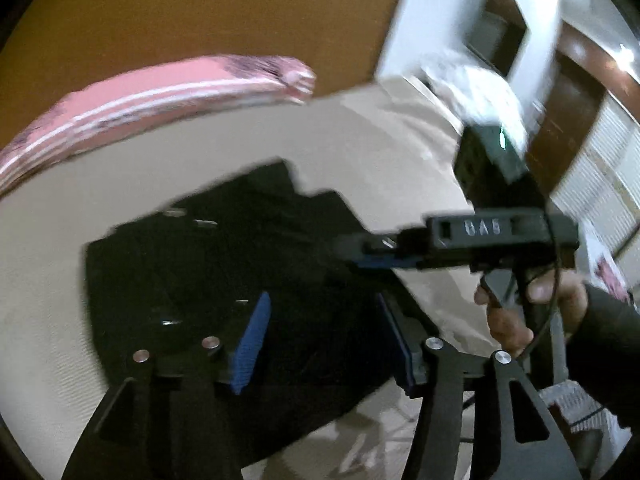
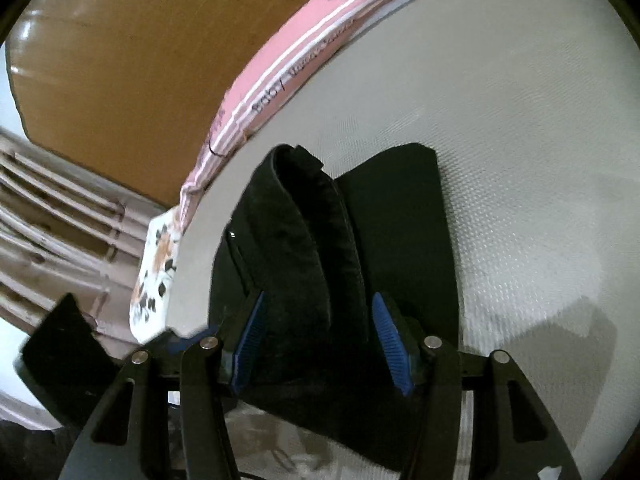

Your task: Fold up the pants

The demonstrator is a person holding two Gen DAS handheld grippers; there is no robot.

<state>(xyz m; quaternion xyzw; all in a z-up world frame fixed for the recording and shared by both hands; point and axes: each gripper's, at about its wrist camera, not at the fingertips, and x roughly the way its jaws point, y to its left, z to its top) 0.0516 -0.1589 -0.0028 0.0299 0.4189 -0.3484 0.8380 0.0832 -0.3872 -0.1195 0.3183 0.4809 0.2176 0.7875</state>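
Right wrist view shows the right tool [image 2: 318,344] open around a raised ridge of the black pants [image 2: 316,240] lying ahead on the bed [image 2: 520,160], likely poised to fold, while the left tool [image 1: 324,344] hovers open above them.

Smeared by motion in the left wrist view: pink striped cloth [image 1: 160,92] along the bed's [image 1: 360,140] far edge, its print unreadable. Black pants [image 1: 208,264] too dark for folds to be told, near edge hidden behind hand-held gripper linkage. Cut off low in the right wrist view too [image 2: 320,280].
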